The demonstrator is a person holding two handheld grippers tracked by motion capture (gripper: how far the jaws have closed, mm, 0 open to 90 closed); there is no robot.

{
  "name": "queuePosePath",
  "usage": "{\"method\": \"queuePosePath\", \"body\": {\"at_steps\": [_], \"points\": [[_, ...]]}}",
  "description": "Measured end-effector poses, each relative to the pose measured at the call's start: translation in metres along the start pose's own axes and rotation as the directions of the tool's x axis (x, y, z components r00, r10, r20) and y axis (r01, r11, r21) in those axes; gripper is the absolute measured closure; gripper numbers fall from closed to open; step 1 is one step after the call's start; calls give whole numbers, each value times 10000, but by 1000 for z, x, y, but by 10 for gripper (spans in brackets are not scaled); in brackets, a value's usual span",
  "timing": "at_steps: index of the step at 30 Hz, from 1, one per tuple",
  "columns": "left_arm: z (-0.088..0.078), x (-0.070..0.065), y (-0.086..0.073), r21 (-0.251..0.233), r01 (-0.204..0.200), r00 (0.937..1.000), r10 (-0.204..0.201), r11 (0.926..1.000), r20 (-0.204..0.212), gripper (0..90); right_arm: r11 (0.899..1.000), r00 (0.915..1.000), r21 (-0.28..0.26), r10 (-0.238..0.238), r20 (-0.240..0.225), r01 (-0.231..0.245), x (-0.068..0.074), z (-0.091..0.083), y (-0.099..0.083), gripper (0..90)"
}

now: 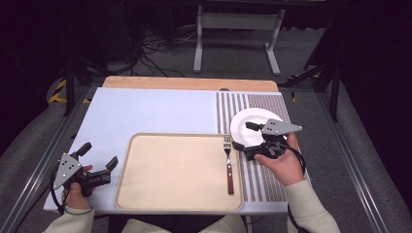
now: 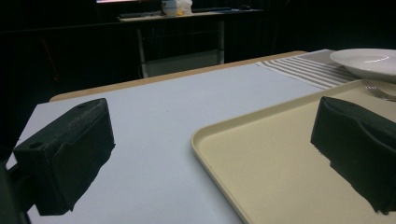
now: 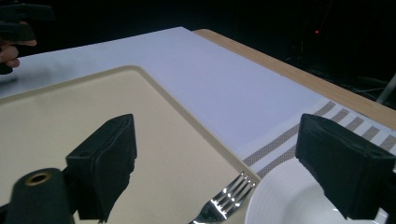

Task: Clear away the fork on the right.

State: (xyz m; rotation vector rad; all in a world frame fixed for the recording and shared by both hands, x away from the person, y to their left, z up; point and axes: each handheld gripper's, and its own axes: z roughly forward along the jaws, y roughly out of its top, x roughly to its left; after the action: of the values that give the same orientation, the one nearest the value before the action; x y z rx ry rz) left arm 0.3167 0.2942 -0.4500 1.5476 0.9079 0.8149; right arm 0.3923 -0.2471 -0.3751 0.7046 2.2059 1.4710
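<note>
A beige tray [image 1: 180,170] lies at the table's front middle. A fork [image 1: 228,162] with a brown handle rests along its right side, tines pointing away from me. A white plate [image 1: 252,115] sits on the striped placemat [image 1: 262,179] to the right of the tray. My right gripper [image 1: 244,136] hovers over the plate's near left edge, jaws open with nothing between them. In the right gripper view [image 3: 219,149] the fork tines [image 3: 224,200] and the plate [image 3: 289,205] lie just below the jaws. My left gripper [image 1: 99,156] is open and empty beside the tray's left edge [image 2: 212,135].
A pale blue mat [image 1: 145,111] covers the table's left and middle, with a wooden edge [image 1: 189,83] at the back. Beyond the table stand a metal frame [image 1: 238,29] and floor cables. In the left gripper view the tray [image 2: 280,163] and the plate [image 2: 369,60] lie to the right.
</note>
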Motion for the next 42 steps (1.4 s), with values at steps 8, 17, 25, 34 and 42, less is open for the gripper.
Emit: {"method": "queuePosePath", "body": {"at_steps": [8, 17, 25, 34, 42], "points": [[0, 0, 0, 6, 8, 10000, -8, 10000, -4, 0, 9958, 9994, -876, 285, 191, -267, -5, -18, -23, 104], [-1, 0, 0, -37, 9, 10000, -9, 10000, -19, 0, 9895, 9945, -1250, 813, 656, -726, -13, -39, -56, 101], [-1, -1, 1, -94, -24, 10000, 24, 10000, 24, 0, 9844, 9855, -1288, 1338, 1041, -1201, -15, -54, -90, 102], [-2, 0, 0, -181, 73, 9999, -72, 9998, 83, 0, 9830, 9773, -1058, 1636, 1350, -1499, -14, -63, -109, 102], [-3, 3, 0, -271, 195, 9998, -194, 9994, 33, 0, 9804, 9752, -1321, 1654, 1474, -1463, -16, -68, -108, 102]]}}
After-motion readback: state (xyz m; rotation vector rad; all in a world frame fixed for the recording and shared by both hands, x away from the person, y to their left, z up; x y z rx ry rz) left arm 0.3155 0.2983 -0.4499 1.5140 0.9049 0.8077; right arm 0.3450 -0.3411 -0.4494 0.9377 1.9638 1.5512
